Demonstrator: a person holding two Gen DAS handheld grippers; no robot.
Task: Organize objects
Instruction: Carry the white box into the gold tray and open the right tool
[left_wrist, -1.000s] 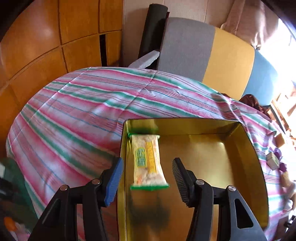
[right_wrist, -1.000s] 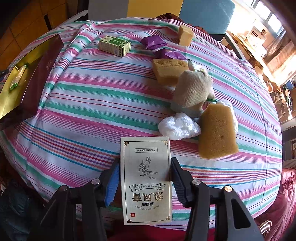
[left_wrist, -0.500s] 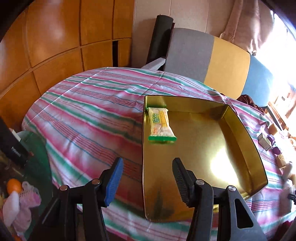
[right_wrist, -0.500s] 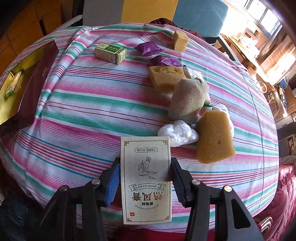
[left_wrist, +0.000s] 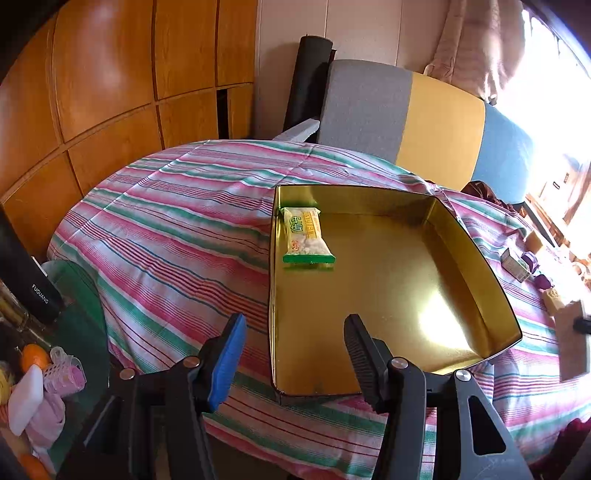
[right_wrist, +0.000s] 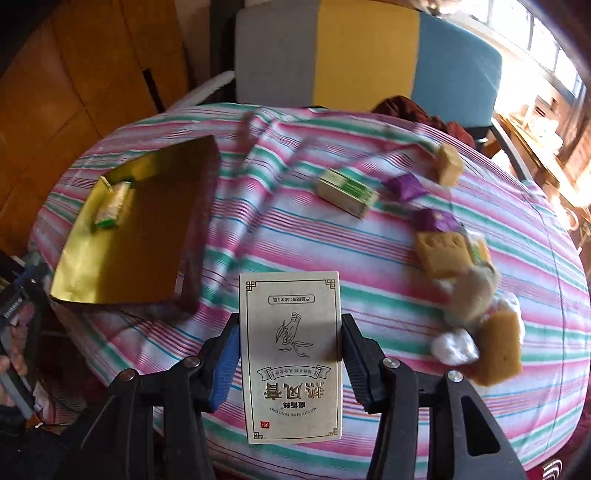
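Right gripper (right_wrist: 288, 354): its jaws are closed on the long sides of a cream carton (right_wrist: 290, 354) printed with a line drawing of a hand and a sprig; the carton is held above the near edge of the worktop (right_wrist: 332, 236), which is covered in a pink, green and white striped cloth. Left gripper (left_wrist: 293, 354): jaws partly apart with nothing between them, poised over the near left corner of the gold tin tray (left_wrist: 476, 280).

The tray lies on the left part of the worktop and contains a single green-edged snack packet (left_wrist: 306, 238), flat on the floor of the tray in its far left corner, beside the left wall.

On the right part of the worktop, well apart from the tray: a green-and-cream box (right_wrist: 347, 192), two purple wrappers (right_wrist: 406, 186), a small tan block (right_wrist: 448, 164), and a close cluster comprising yellow sponges (right_wrist: 439, 254), a beige knitted item (right_wrist: 471, 291) and a crumpled white plastic bag (right_wrist: 452, 345). This cluster is motion-blurred.
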